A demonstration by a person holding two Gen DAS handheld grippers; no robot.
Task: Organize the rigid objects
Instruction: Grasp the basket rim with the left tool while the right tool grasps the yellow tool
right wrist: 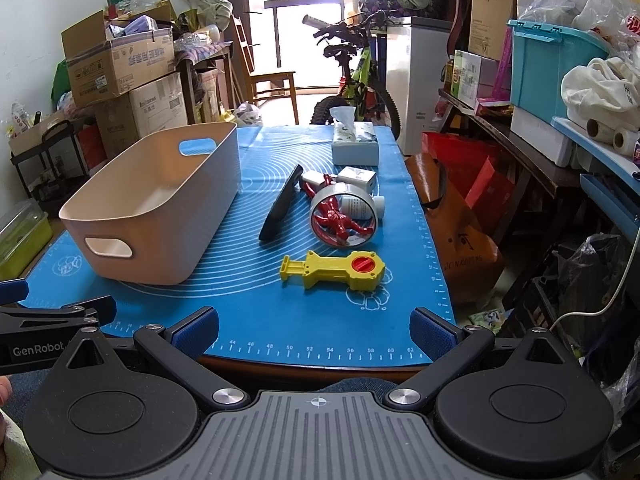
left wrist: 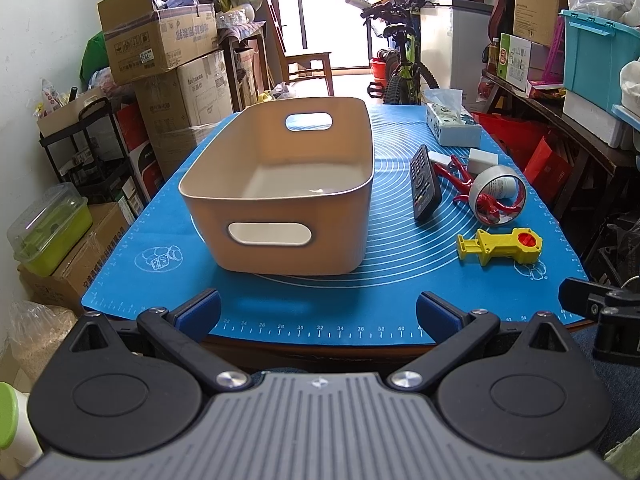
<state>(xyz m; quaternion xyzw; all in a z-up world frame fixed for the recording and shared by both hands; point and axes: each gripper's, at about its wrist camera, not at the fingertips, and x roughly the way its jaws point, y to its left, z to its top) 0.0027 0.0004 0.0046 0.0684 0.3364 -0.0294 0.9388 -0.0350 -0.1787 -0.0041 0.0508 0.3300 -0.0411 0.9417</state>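
Holding both grippers at the mat's near edge, you keep the left gripper [left wrist: 318,312] and right gripper [right wrist: 314,328] spread, gripping nothing. Your beige bin [left wrist: 280,200] sits left of the yellow tool [right wrist: 334,270].

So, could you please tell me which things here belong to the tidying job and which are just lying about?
For the job: beige bin, remote, tape roll, red figure, yellow tool, white adapters.

Lying about: tissue box, bicycle, cardboard boxes.

smooth matt plastic bin [left wrist: 280,200]; glossy red figure [right wrist: 340,218]; shiny silver tape roll [right wrist: 346,216]; matt blue mat [right wrist: 280,320].
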